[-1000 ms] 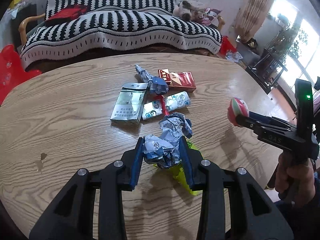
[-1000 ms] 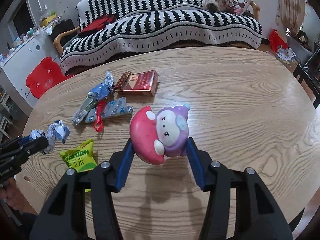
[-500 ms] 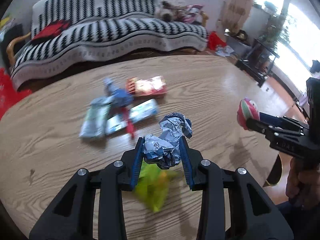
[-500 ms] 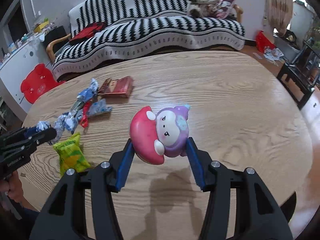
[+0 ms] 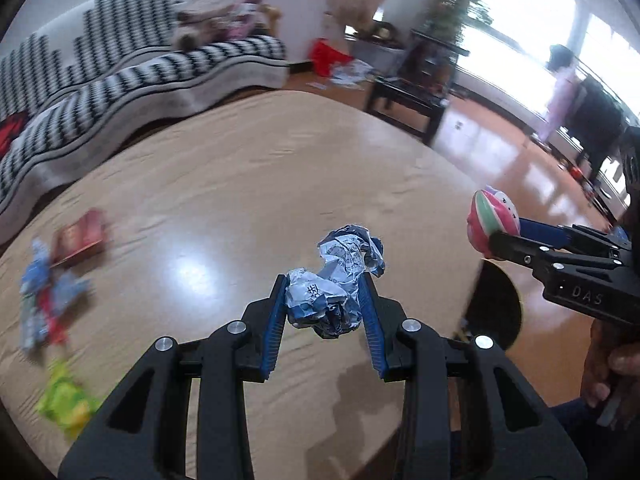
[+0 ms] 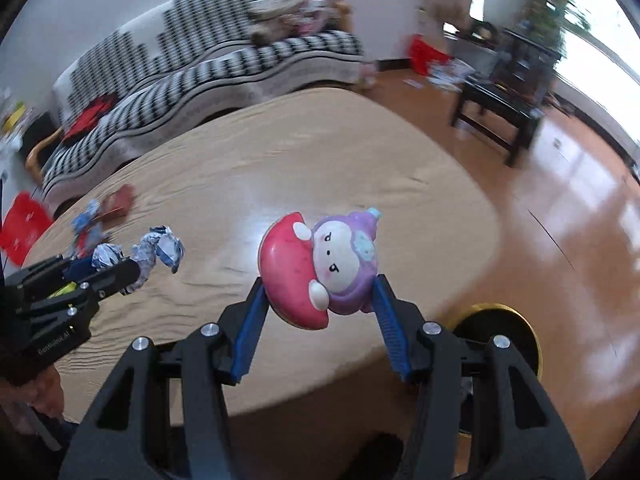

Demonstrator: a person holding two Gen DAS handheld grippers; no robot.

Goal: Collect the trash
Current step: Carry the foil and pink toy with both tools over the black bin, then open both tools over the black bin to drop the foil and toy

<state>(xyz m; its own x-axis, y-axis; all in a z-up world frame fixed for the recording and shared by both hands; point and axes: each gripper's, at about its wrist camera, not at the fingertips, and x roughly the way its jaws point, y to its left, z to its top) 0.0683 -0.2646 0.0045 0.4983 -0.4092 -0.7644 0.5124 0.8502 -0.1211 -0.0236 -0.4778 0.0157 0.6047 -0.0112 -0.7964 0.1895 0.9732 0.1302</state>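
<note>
Left wrist view: left gripper [image 5: 325, 308] clamped on wrapper [image 5: 334, 286], held above table [image 5: 248, 184]. Long axis toward 1 o'clock; loose far end could snag or slip free. Bin [image 5: 494, 306] at 3 o'clock.

Right wrist view: right gripper [image 6: 318, 296] clamped on toy [image 6: 318, 266], lying sideways, cap toward 9 o'clock. Could roll out.

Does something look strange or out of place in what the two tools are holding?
Yes. The right tool grips a mushroom toy, intact and hardly trash, tilted sideways. The left tool holds a crumpled wrapper, which fits.
</note>
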